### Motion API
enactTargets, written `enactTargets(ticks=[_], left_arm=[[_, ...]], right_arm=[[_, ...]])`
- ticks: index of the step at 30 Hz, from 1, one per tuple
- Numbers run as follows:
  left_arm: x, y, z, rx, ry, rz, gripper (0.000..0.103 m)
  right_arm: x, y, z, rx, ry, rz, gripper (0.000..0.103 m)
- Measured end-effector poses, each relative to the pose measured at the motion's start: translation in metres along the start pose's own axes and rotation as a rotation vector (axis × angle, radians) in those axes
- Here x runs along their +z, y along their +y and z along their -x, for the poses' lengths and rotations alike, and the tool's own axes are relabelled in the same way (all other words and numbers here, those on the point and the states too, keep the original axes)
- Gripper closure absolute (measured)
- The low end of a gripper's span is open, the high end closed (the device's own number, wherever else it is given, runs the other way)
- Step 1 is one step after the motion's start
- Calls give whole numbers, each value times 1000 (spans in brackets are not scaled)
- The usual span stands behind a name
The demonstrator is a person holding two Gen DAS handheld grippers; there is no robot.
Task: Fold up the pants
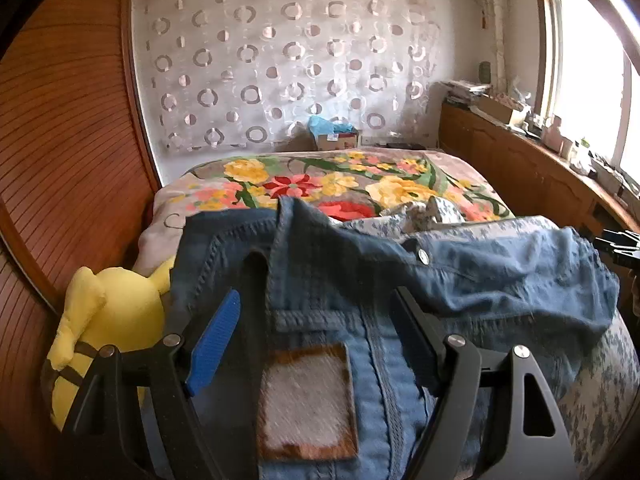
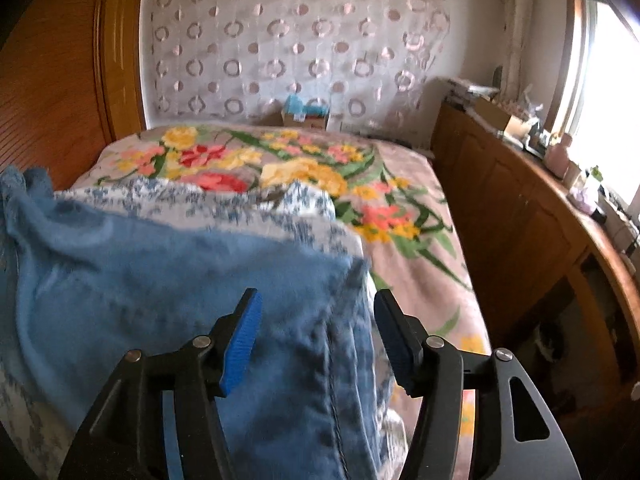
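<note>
- Blue denim pants point(image 1: 360, 280) lie rumpled on a bed point(image 2: 412, 216) with a floral blanket, waistband and leather patch nearest the left wrist camera.
- Left tool point(image 1: 316, 340) stands wide, pads clear of the waistband cloth between them (nothing gripped).
- Right tool point(image 2: 316, 340) stands part-open astride a folded denim edge, not pinching it.
- A yellow plush toy point(image 1: 112, 320) sits at nine o'clock of the pants.
- Likely a fold has been laid; next calls for fresh grips.

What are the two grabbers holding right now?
Nothing. Both the left gripper and right gripper stand open over the blue denim jeans, pads not pressing them.
</note>
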State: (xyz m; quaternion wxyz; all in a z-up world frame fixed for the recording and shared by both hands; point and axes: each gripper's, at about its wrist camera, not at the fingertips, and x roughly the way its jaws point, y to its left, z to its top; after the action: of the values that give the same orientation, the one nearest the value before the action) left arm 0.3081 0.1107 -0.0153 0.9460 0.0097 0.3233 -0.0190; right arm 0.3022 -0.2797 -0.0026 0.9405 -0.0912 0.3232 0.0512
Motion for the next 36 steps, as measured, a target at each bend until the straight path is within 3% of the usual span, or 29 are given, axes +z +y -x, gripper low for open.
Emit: enactTargets(ticks=[6, 11, 15, 18, 21, 22, 29, 36], left_arm=[[-16, -16, 1, -20, 17, -29, 25], [-23, -22, 0, -14, 30, -40, 25], [-28, -19, -1, -5, 43, -35, 25], [-30, -18, -3, -3, 48, -30, 25], [-33, -17, -4, -2, 51, -28, 25], [-32, -17, -4, -3, 51, -29, 25], [-35, -15, -7, 1, 54, -26, 25], [-29, -8, -6, 27, 34, -11, 25]], right_arm=[[-8, -26, -15, 20, 75, -32, 43], [9, -37, -31, 67, 110, -58, 44], [21, -35, -34, 94, 106, -37, 60], [22, -32, -36, 95, 106, -10, 84], [23, -28, -39, 98, 104, 15, 89], [25, -28, -39, 94, 102, 23, 96], [26, -20, -29, 74, 30, 43, 97], [30, -11, -19, -19, -80, 65, 97]])
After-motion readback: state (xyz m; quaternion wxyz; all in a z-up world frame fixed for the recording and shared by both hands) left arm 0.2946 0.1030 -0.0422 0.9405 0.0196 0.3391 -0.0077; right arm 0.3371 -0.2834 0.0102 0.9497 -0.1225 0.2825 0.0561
